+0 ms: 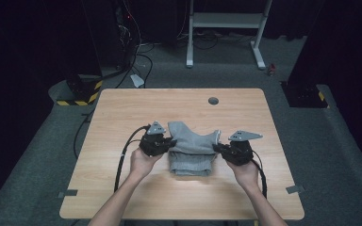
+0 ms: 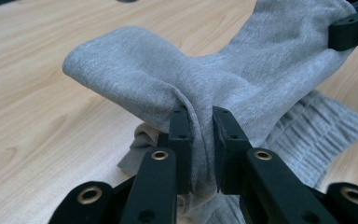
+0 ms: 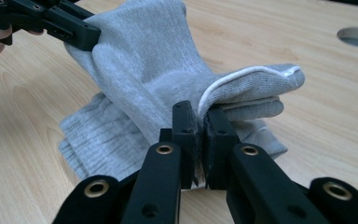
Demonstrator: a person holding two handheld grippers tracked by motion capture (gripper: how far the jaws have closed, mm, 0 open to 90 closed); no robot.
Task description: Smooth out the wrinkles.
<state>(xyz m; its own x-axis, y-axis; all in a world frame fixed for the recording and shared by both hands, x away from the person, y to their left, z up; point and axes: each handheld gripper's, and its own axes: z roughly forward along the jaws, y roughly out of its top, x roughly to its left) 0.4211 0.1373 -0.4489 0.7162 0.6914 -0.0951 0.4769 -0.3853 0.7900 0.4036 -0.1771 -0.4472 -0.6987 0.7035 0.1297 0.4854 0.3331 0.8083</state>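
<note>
A grey sock (image 1: 192,135) hangs stretched between my two grippers just above the wooden table (image 1: 122,113). My left gripper (image 1: 169,141) (image 2: 200,114) is shut on the sock's left end, with bunched fabric (image 2: 135,70) pinched between its jaws. At the sock's right end, my right gripper (image 1: 217,147) (image 3: 200,109) is shut on the white-edged cuff (image 3: 256,74). A second grey sock (image 1: 191,165) (image 3: 93,140) with a ribbed cuff lies flat on the table under the held one. A person's hands hold both grippers from the table's near side.
A round cable hole (image 1: 213,100) (image 3: 356,36) sits in the tabletop at the far middle. Beyond the table, on grey carpet, stand a white frame (image 1: 226,21) and a yellow-and-black striped base (image 1: 82,92) with cables.
</note>
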